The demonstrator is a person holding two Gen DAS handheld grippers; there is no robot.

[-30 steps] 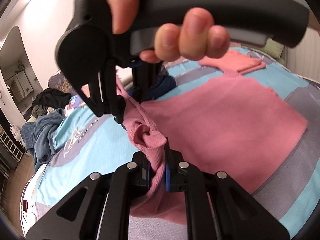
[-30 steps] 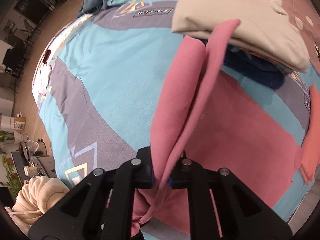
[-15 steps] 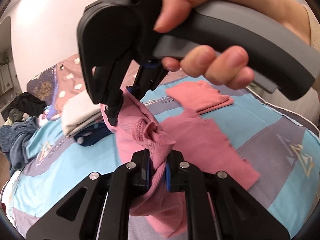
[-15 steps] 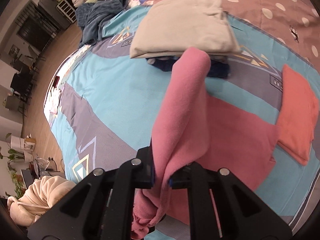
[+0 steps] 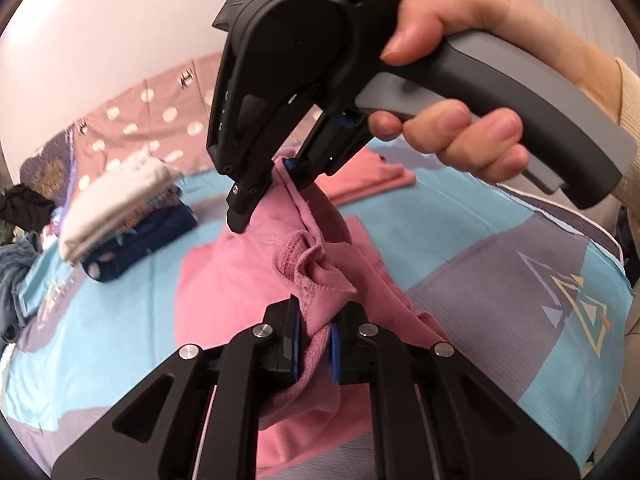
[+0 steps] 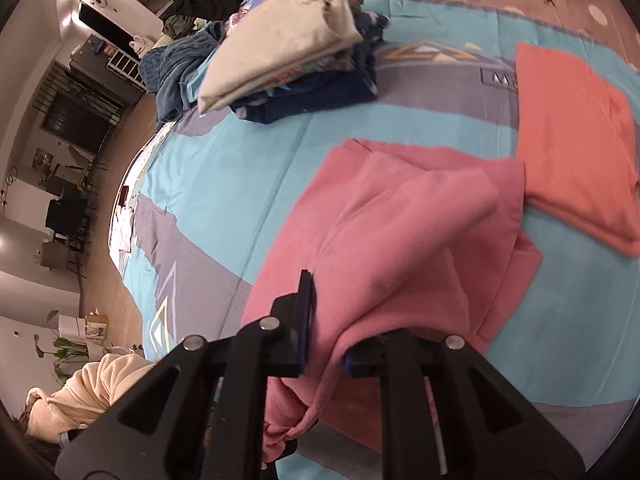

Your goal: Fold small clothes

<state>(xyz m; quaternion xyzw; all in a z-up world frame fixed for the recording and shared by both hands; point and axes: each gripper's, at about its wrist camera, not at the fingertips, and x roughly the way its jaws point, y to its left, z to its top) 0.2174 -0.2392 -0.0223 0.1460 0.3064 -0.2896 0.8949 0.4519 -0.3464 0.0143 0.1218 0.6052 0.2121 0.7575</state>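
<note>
A pink garment [image 5: 240, 280] lies on the blue and grey bedspread [image 5: 500, 280], one edge lifted and doubled over itself. My left gripper [image 5: 314, 340] is shut on a bunched, ribbed part of it. Just beyond, a hand [image 5: 460, 128] holds my right gripper [image 5: 276, 188], which pinches the same lifted edge. In the right wrist view the pink garment [image 6: 400, 220] drapes folded across the bed and fills the gap of my right gripper [image 6: 326, 340]. Its jaws are opening, and the fabric still sits between the pads.
A folded coral garment [image 6: 572, 140] lies right beside the pink one. A stack of folded clothes [image 6: 288, 48], beige on top and navy below, stands farther back. A heap of dark unfolded clothes [image 6: 180, 60] sits near the bed's far edge, with floor and furniture beyond.
Both grippers have carried the lifted pink edge sideways toward the coral piece, so the garment now lies doubled over. The right jaws stand slightly wider apart.
</note>
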